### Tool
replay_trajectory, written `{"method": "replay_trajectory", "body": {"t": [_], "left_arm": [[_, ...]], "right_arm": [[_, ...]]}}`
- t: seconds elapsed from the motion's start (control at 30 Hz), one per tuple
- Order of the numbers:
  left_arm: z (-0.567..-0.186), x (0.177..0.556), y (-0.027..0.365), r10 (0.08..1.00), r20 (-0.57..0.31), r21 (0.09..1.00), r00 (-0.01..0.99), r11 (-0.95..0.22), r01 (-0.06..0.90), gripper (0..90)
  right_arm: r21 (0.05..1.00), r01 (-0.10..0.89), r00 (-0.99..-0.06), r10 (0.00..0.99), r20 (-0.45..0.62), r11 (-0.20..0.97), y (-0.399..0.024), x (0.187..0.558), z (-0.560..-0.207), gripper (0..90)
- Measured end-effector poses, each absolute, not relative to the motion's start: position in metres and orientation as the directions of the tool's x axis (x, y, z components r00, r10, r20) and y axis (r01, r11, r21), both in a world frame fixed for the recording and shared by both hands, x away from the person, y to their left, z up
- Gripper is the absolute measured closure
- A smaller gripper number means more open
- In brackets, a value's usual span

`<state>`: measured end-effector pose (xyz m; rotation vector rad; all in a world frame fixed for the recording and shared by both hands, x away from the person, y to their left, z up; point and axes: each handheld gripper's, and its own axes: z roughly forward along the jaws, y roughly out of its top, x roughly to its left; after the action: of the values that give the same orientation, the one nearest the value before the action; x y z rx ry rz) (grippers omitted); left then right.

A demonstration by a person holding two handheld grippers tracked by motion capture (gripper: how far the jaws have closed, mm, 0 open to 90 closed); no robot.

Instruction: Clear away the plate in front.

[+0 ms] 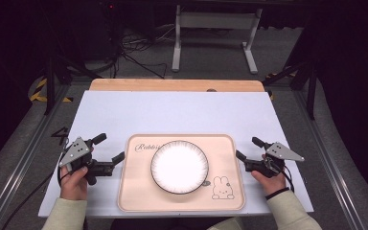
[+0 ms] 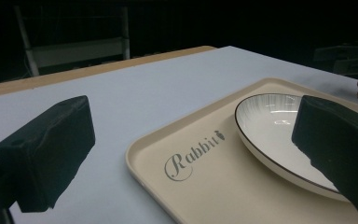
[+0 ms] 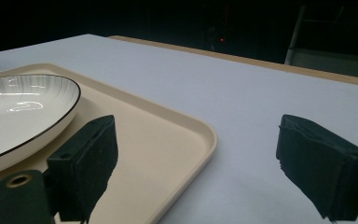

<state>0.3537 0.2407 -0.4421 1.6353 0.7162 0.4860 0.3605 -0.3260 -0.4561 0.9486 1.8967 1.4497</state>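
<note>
While both your grippers flank the tray with nothing in them, read the moment this way, left to right:

Left gripper: your left gripper [image 1: 110,148] sits on the worktop [image 1: 172,112] at the tray's 9 o'clock edge. Its fingers [image 2: 46,151] are spread wide and hold nothing. In the left gripper view one finger stands over bare worktop; the other reaches in over the tray beside the plate's rim, and I cannot tell whether it touches.

Tray: the beige tray [image 1: 136,191] lies near your edge of the worktop, with a "Rabbit" script at its 10 o'clock corner and a rabbit drawing at its 5 o'clock corner.

Plate: the white plate [image 1: 179,166] with a dark rim rests flat at the tray's middle, empty.

Right gripper: your right gripper [image 1: 249,149] waits at the tray's 3 o'clock edge. Its fingers [image 3: 86,161] are also wide apart and empty; one hangs over the tray's raised lip, the other over the worktop.

Step in hand: I judge this the approach, both sides lined up on the tray's short edges, no grip taken yet.

Next move: you would likely slide each pair of fingers astride its lip, close together, then lift level so the plate does not slide.
</note>
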Motion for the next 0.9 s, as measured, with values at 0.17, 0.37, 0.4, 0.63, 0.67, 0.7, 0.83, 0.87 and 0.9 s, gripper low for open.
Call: {"method": "replay_trajectory", "body": {"t": [0.17,0.37,0.4,0.63,0.67,0.7,0.83,0.87,0.9], "left_arm": [[-0.448,0.352,0.242,0.684,-0.045,0.979,0.729,-0.114,0.167,0.0],[-0.456,0.351,0.244,0.677,-0.019,0.981,0.736,-0.128,0.144,0.0],[-0.457,0.351,0.245,0.676,-0.020,0.982,0.736,-0.126,0.142,0.0],[-0.463,0.350,0.248,0.676,-0.018,0.981,0.737,-0.129,0.142,0.0],[-0.464,0.349,0.248,0.677,-0.022,0.982,0.735,-0.123,0.143,0.0],[-0.465,0.349,0.249,0.676,-0.026,0.982,0.736,-0.120,0.145,0.0],[-0.468,0.348,0.251,0.678,-0.022,0.980,0.735,-0.130,0.150,0.0],[-0.469,0.348,0.252,0.678,-0.020,0.979,0.735,-0.136,0.152,0.0],[-0.470,0.348,0.252,0.681,-0.018,0.979,0.732,-0.138,0.152,0.0]], "right_arm": [[0.967,0.196,-0.590,0.808,-0.017,0.163,-0.326,0.360,-0.456,13.3],[0.967,0.195,-0.590,0.807,-0.018,0.164,-0.326,0.360,-0.456,13.4],[0.967,0.195,-0.590,0.807,-0.018,0.164,-0.326,0.360,-0.456,13.4],[0.967,0.195,-0.591,0.806,-0.016,0.162,-0.326,0.360,-0.456,13.4],[0.967,0.195,-0.591,0.806,-0.016,0.162,-0.326,0.360,-0.456,13.4],[0.967,0.195,-0.591,0.806,-0.016,0.162,-0.326,0.360,-0.456,13.4],[0.967,0.194,-0.593,0.805,-0.016,0.162,-0.326,0.360,-0.456,13.4],[0.967,0.194,-0.593,0.805,-0.016,0.163,-0.326,0.360,-0.456,13.3],[0.967,0.194,-0.593,0.805,-0.016,0.163,-0.326,0.360,-0.456,13.3]]}}
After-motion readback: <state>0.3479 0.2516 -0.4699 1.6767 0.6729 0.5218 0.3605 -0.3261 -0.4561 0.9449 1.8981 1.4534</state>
